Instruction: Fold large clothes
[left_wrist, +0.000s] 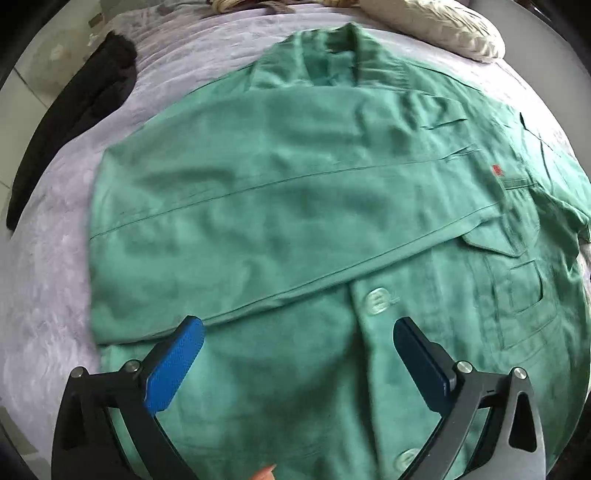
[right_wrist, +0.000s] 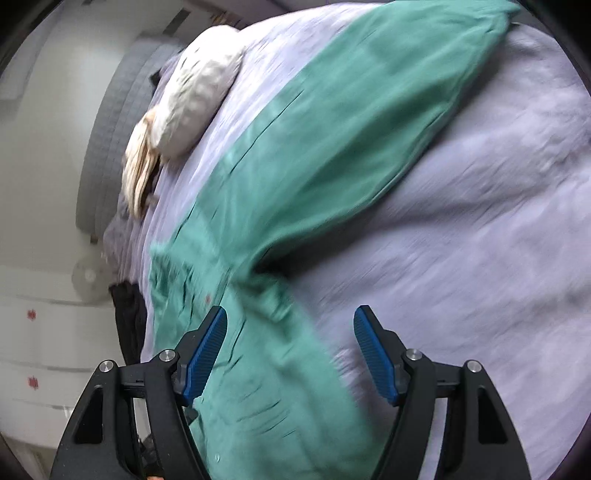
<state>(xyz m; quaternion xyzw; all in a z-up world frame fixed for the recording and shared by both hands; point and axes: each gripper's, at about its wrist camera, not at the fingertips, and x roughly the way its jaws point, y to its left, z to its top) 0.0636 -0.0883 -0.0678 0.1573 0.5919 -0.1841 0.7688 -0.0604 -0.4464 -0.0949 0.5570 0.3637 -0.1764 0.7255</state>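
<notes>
Jacket (left_wrist: 280, 206) sleeve folded across, left view; right view: sleeve outstretched; left gripper (left_wrist: 297, 341), right gripper (right_wrist: 290, 345) gape, empty.

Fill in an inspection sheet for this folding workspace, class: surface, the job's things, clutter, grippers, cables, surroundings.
Surface: lilac bedspread, rumpled.
Job's things: green jacket spread buttons-up, one sleeve folded across the chest; other sleeve stretched out on the bed.
Clutter: dark garment at the bed edge; cream pillow.
Grippers: left gripper open above the jacket, empty; right gripper open, empty.
Cables: nothing seen.
Surroundings: grey padded headboard, white wall.
</notes>
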